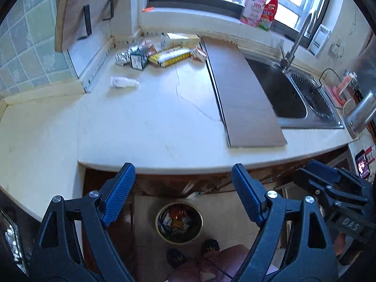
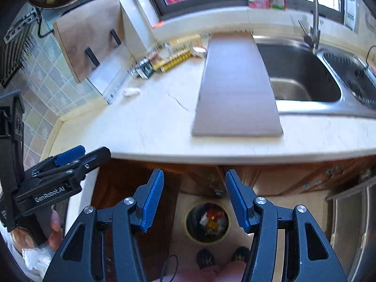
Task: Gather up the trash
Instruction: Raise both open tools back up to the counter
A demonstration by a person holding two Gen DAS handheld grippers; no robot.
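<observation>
The trash you are collecting sits in two places. A heap of crumpled foil, small boxes and a yellow wrapper point(image 1: 155, 52) lies at the back of the pale stone countertop point(image 1: 145, 122), against the wall under the window. A small white crumpled packet point(image 1: 124, 82) lies apart from it, nearer the tiled wall. Below the counter edge, on the floor near your feet, a round gold-rimmed bin point(image 1: 179, 223) already holds mixed wrappers.

Your left gripper point(image 1: 183, 183) hangs over that bin, blue-padded fingers spread wide, gripping nothing. Your right gripper point(image 2: 194, 186) is beside it, also spread apart and empty.

A grey rectangular board point(image 1: 242, 89) lies on the counter, reaching to the steel sink point(image 1: 289, 94) and over its near edge.
</observation>
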